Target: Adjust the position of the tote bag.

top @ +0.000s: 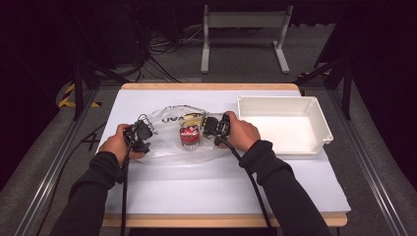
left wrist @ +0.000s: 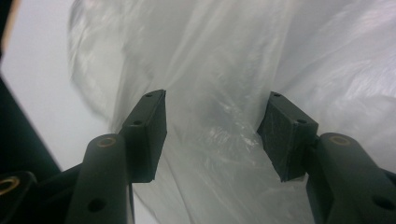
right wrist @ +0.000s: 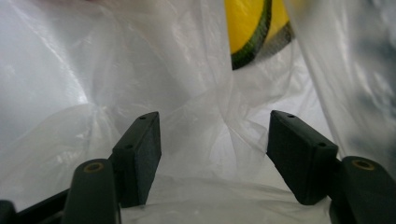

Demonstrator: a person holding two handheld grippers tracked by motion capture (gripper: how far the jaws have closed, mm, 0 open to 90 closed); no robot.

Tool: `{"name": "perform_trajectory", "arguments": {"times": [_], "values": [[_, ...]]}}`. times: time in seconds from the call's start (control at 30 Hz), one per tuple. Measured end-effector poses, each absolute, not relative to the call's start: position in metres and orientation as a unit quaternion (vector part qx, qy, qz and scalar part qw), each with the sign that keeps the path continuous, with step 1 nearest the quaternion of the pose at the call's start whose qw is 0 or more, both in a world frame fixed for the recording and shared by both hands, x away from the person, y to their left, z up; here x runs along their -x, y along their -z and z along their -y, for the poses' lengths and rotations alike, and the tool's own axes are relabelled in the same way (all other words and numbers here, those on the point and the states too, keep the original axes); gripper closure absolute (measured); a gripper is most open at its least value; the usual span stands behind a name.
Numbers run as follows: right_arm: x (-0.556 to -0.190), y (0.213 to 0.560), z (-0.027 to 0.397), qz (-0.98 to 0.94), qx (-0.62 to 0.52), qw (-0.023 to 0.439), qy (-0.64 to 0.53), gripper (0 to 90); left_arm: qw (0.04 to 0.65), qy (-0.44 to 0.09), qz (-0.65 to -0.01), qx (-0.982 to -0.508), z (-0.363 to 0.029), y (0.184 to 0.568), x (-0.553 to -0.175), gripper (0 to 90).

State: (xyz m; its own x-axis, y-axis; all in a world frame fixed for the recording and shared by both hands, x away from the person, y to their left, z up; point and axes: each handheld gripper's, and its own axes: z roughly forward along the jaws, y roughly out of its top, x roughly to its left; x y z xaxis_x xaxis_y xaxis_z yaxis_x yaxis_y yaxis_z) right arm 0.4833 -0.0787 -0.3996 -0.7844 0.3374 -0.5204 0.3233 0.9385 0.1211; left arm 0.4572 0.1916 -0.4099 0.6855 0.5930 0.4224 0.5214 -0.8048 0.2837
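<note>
"VAN" (partly legible) on plastic bag [top: 172,119]

One clear plastic bag [top: 169,135], one small red jar [top: 189,136] on it, one white bin [top: 282,123], one counter [top: 221,189], two grippers, left [top: 142,132] and right [top: 212,125], two hands

A white tray [top: 314,105] sits on the right side of the table [top: 162,196], well apart from the middle. Behind the table stands a grey metal frame [top: 245,20] on the floor [top: 236,61], with black cables [top: 157,49] lying near it.
</note>
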Motion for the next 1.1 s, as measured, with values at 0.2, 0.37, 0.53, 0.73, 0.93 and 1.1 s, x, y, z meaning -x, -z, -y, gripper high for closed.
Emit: {"name": "perform_trajectory", "arguments": {"times": [0.2,0.37,0.53,0.73,0.93,1.1], "values": [[-0.487,0.398,0.081,-0.937,-0.191,0.292,0.0,38.6,0.093,-0.272,-0.342,-0.895,-0.208,0.404,-0.463,43.7],[-0.488,0.398,0.084,-0.935,-0.203,0.291,-0.001,38.7,0.098,-0.271,-0.352,-0.89,-0.209,0.408,-0.465,43.4],[-0.491,0.401,0.088,-0.934,-0.218,0.284,-0.003,39.0,0.123,-0.261,-0.365,-0.885,-0.216,0.409,-0.467,43.6],[-0.493,0.406,0.085,-0.937,-0.217,0.275,0.011,42.2,0.14,-0.229,-0.391,-0.881,-0.228,0.418,-0.471,43.6],[-0.493,0.411,0.082,-0.943,-0.211,0.256,0.024,41.5,0.148,-0.212,-0.41,-0.875,-0.234,0.424,-0.471,43.9],[-0.491,0.412,0.079,-0.948,-0.204,0.241,0.028,40.1,0.151,-0.216,-0.405,-0.876,-0.237,0.426,-0.467,43.6]]}}
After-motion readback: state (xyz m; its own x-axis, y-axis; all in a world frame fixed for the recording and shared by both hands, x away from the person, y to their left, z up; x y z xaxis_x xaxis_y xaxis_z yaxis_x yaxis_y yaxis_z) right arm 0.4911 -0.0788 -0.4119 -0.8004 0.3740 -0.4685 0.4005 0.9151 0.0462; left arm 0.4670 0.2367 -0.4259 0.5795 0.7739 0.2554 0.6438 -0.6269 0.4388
